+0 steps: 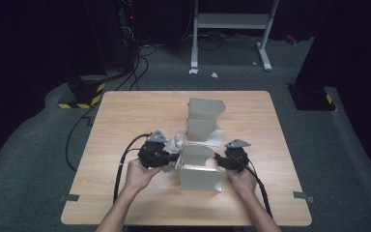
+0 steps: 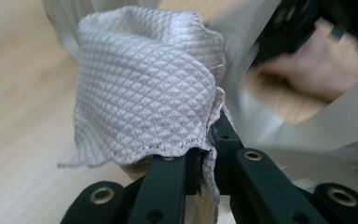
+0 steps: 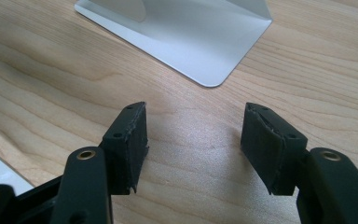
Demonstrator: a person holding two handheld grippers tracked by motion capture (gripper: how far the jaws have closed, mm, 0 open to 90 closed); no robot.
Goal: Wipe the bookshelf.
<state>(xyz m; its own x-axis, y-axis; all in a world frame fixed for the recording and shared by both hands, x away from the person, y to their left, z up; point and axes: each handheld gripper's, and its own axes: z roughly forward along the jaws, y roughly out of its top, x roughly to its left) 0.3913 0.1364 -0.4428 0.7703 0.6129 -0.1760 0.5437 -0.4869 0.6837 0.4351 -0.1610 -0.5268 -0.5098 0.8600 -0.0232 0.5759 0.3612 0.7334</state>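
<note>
One pale waffle-weave cloth [image 2: 144,88] bunched in clamped left jaws; right jaws wide, empty.

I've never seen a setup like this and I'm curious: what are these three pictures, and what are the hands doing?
A person sits at a wooden table and holds a black two-jaw tool in each hand. The high view looks down from above; the other two pictures come from small cameras riding on each tool, looking along its jaws. The left tool is shut on a pale quilted cloth, beside the nearer metal stand. The right tool is open, holding nothing, over bare wood at that stand's other side. A second metal stand stands farther back.
</note>
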